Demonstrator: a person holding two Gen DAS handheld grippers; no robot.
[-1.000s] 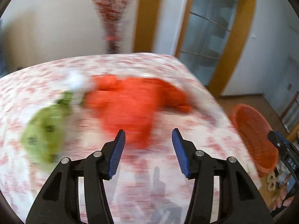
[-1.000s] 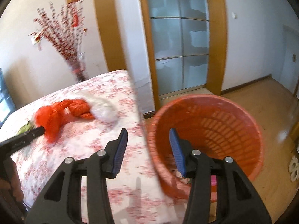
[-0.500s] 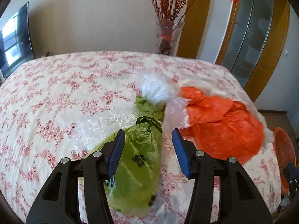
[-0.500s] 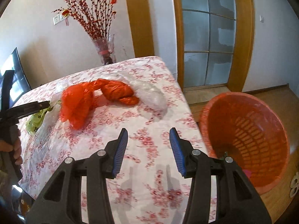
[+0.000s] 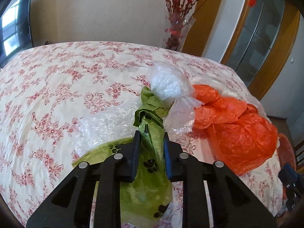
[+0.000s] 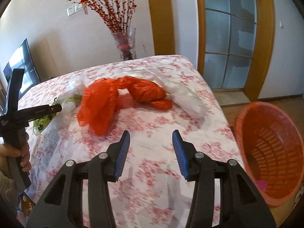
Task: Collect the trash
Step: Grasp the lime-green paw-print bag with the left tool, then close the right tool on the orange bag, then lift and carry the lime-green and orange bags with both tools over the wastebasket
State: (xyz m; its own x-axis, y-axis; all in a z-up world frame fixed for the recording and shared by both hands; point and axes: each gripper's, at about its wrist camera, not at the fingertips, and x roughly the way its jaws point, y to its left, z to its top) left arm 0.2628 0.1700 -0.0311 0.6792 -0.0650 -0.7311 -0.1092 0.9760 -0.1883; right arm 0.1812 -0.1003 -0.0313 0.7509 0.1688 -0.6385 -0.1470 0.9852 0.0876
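Note:
A green plastic bag with black paw prints (image 5: 150, 163) lies on the floral table (image 5: 57, 87). My left gripper (image 5: 151, 140) is shut on its bunched neck. An orange plastic bag (image 5: 237, 125) and a clear plastic bag (image 5: 169, 83) lie just right of it. In the right wrist view the orange bag (image 6: 106, 102) and a clear bag (image 6: 188, 98) sit mid-table, and the left gripper (image 6: 57, 108) shows at the left by the green bag (image 6: 41, 125). My right gripper (image 6: 151, 142) is open and empty above the table. An orange basket (image 6: 269, 152) stands on the floor at the right.
A glass vase of red branches (image 6: 125, 43) stands beyond the table's far edge. A TV (image 6: 20, 64) hangs at the left wall. Glass doors (image 6: 229, 38) are behind the basket. A sheet of bubble wrap (image 5: 106, 125) lies under the green bag.
My left gripper has swung left from the orange bag to the green bag and closed on its neck. My right gripper has swung from over the basket to over the table, still open.

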